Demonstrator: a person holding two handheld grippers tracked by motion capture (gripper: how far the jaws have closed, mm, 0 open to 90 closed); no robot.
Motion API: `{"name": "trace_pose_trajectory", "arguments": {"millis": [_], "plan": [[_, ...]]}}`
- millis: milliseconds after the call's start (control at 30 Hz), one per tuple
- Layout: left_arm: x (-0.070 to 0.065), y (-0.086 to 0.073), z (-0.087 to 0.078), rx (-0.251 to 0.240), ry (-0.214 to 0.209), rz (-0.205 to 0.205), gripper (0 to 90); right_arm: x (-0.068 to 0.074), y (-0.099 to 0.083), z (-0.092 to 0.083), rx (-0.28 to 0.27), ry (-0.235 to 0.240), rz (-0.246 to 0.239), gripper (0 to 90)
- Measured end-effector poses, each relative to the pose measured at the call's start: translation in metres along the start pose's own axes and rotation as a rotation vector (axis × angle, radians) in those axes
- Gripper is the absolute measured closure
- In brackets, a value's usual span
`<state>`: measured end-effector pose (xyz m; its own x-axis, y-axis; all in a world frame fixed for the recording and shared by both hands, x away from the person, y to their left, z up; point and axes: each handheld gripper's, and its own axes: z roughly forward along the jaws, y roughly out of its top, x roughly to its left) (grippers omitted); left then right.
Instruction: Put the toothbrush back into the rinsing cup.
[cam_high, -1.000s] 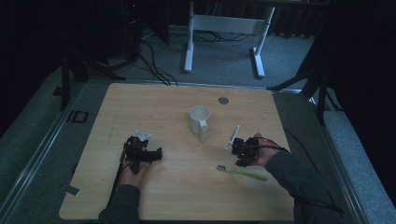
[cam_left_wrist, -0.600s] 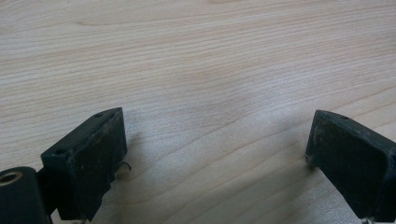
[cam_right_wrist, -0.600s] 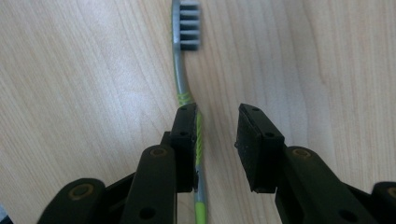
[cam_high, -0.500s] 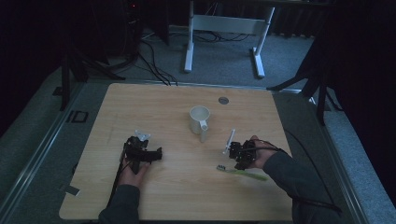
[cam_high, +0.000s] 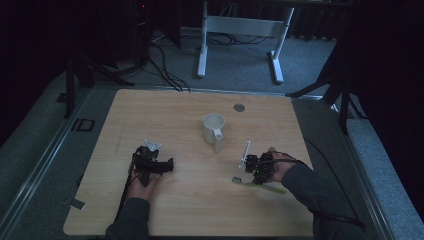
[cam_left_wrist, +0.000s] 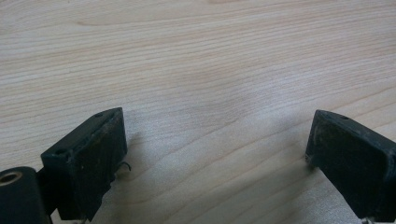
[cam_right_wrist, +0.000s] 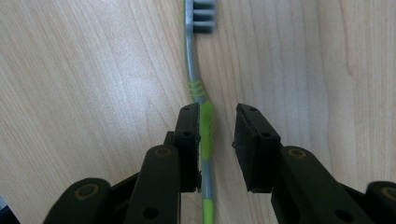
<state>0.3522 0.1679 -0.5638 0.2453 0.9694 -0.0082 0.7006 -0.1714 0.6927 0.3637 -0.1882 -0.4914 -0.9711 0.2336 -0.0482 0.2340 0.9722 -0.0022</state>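
toothbrush (cam_right_wrist: 205, 121): green, grey, striped | mug (cam_high: 213, 128): white | table (cam_high: 165, 115): light wood

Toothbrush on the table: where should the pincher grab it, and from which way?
Probably on the thick green handle, not the bristly head. The toothbrush lies flat on the table, so come straight down from above, one jaw each side. The right gripper already straddles it there, jaws just closing.

toothbrush head (cam_right_wrist: 200, 14): bristle end cut by top edge in right gripper view
toothbrush handle: lower stretch hidden behind the jaw, tail cut by bottom edge
toothbrush (cam_high: 260, 184) from high view: middle covered by right gripper (cam_high: 258, 170)
left gripper (cam_left_wrist: 215, 154): jaw bases cut by frame edges
grey disc (cam_high: 239, 107): too small to identify
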Motion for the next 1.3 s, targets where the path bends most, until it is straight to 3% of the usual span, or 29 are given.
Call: {"name": "trace_pose_trajectory", "arguments": {"millis": [1300], "plan": [[0.000, 0.000, 0.000, 0.000, 0.000, 0.000, 5.5, 0.007, 0.003, 0.022, 0.098, -0.008, -0.036, 78.2]]}}
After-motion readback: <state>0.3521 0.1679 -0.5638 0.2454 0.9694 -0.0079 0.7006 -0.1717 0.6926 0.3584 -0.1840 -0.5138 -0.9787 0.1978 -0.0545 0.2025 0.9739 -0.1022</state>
